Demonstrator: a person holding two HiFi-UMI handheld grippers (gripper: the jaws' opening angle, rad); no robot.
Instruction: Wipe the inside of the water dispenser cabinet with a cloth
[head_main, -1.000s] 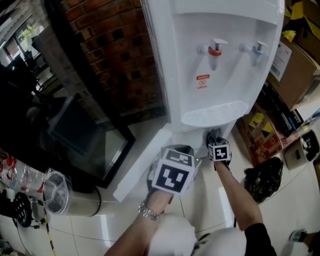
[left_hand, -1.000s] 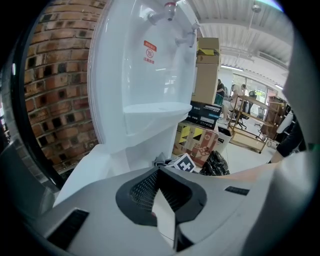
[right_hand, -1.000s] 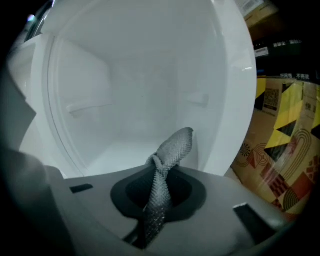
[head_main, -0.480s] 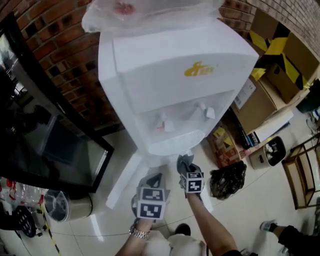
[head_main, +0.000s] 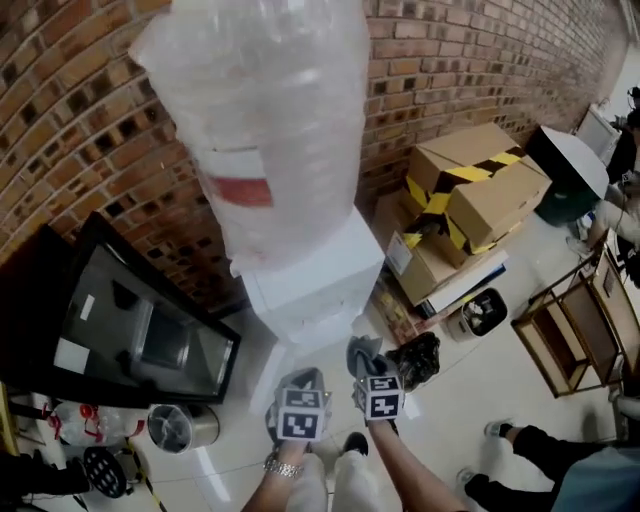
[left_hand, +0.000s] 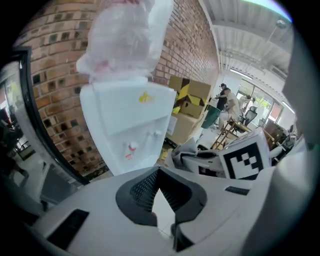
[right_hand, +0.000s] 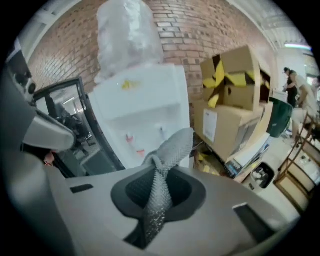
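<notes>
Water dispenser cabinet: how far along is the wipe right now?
Done: the grey cloth is picked up, pinched in the right gripper. In hand: both grippers hang short of the white water dispenser, not touching it; the left gripper is shut and empty. Left: probably the whole wipe. The cabinet's inside shows in no view, so I cannot confirm any cleaning.

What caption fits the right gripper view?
Right tool pinching a grey cloth, facing the white water dispenser.
</notes>
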